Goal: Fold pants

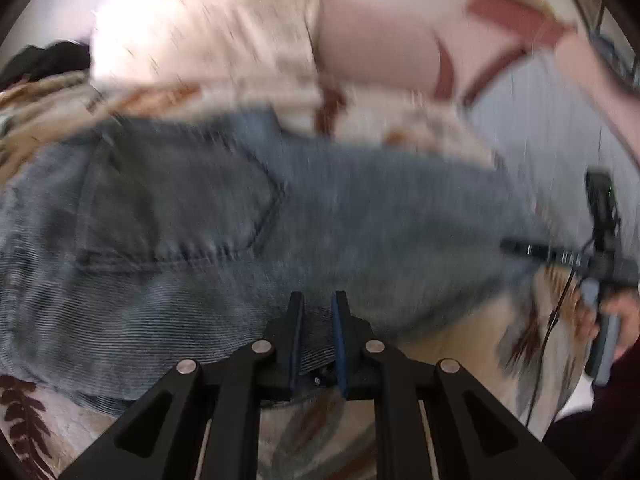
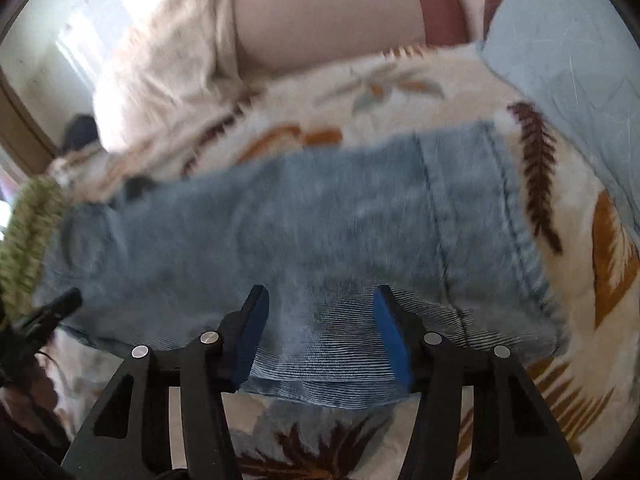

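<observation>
Blue denim pants [image 1: 248,220] lie across a leaf-patterned blanket [image 1: 36,412], back pocket up. My left gripper [image 1: 318,312] is nearly shut, with the near edge of the denim between its blue pads. In the right wrist view the pants [image 2: 320,224] spread from left to right, with a seamed end at the right. My right gripper [image 2: 320,304] is open, its fingers astride the near edge of the denim, gripping nothing. The right gripper also shows at the right edge of the left wrist view [image 1: 600,240], held in a hand. Both views are motion-blurred.
The blanket [image 2: 404,92] covers a bed. Cream pillows or bedding [image 2: 168,64] and a pink pillow [image 2: 320,24] lie behind the pants. A pale blue quilted cover [image 2: 560,56] is at the far right. A green knitted sleeve [image 2: 28,236] shows at the left.
</observation>
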The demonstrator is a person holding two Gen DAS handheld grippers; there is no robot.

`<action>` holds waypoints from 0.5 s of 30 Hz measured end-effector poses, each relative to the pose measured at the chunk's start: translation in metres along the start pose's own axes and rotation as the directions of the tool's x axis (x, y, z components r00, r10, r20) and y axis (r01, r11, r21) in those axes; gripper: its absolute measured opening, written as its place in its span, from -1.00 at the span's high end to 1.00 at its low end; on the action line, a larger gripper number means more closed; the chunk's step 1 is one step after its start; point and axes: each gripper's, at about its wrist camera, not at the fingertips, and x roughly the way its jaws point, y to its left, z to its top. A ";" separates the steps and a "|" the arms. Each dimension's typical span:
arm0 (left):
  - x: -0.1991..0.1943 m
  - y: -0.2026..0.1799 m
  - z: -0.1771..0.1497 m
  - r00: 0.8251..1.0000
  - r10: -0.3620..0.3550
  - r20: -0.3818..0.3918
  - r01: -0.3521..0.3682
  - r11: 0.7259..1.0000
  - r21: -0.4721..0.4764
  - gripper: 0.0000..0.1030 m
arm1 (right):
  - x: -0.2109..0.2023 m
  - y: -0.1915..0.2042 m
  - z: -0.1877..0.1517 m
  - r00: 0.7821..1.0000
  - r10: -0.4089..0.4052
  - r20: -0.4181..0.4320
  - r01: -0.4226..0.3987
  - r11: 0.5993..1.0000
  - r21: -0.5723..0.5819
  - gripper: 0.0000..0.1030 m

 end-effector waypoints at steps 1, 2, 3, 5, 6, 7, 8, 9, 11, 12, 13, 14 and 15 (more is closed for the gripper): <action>0.003 0.000 -0.002 1.000 0.003 -0.017 -0.003 1.000 0.003 0.70 | 0.006 0.000 -0.005 0.999 -0.021 -0.029 0.022 1.000 0.011 0.05; 0.002 -0.001 -0.005 1.000 0.002 -0.011 -0.002 1.000 0.008 0.70 | 0.008 -0.002 -0.009 0.999 -0.028 -0.036 0.029 0.999 0.025 0.06; -0.002 -0.004 -0.007 1.000 0.006 -0.006 -0.006 0.999 0.035 0.70 | 0.004 -0.002 -0.014 0.999 -0.027 -0.029 0.028 0.999 0.038 0.06; -0.005 -0.008 -0.012 1.000 0.006 -0.015 -0.005 0.996 0.084 0.69 | -0.003 -0.003 -0.022 0.999 -0.024 -0.036 0.026 0.998 0.053 0.06; -0.005 -0.008 -0.014 1.000 0.003 -0.022 0.000 0.996 0.093 0.69 | -0.004 -0.003 -0.027 0.999 -0.022 -0.045 0.025 0.998 0.061 0.06; -0.005 -0.007 -0.016 1.000 -0.004 -0.028 0.007 0.995 0.095 0.69 | -0.004 -0.003 -0.033 0.998 -0.025 -0.058 0.029 0.998 0.056 0.06; -0.005 -0.006 -0.016 0.999 -0.011 -0.032 0.014 0.996 0.094 0.69 | -0.003 -0.002 -0.037 0.997 -0.035 -0.065 0.038 0.998 0.042 0.06; -0.006 -0.005 -0.016 0.999 -0.018 -0.036 0.022 0.995 0.093 0.69 | -0.003 0.000 -0.041 0.997 -0.046 -0.060 0.047 0.999 0.021 0.06; -0.006 -0.001 -0.017 0.998 -0.033 -0.045 0.037 0.995 0.091 0.70 | -0.001 0.002 -0.045 0.997 -0.058 -0.058 0.058 0.998 -0.002 0.05; -0.006 -0.001 -0.017 0.998 -0.037 -0.045 0.041 0.995 0.088 0.70 | 0.000 0.000 -0.045 0.997 -0.051 -0.055 0.051 0.999 -0.004 0.05; -0.007 -0.001 -0.017 0.998 -0.037 -0.044 0.041 0.995 0.093 0.70 | -0.001 -0.002 -0.047 0.997 -0.040 -0.063 0.040 0.999 -0.012 0.05; -0.007 -0.002 -0.018 0.999 -0.033 -0.043 0.037 0.994 0.104 0.69 | 0.000 -0.001 -0.047 0.997 -0.037 -0.068 0.036 0.999 -0.015 0.05; -0.007 -0.003 -0.018 0.999 -0.031 -0.042 0.035 0.993 0.113 0.69 | -0.001 -0.003 -0.047 0.997 -0.031 -0.073 0.030 0.999 -0.013 0.05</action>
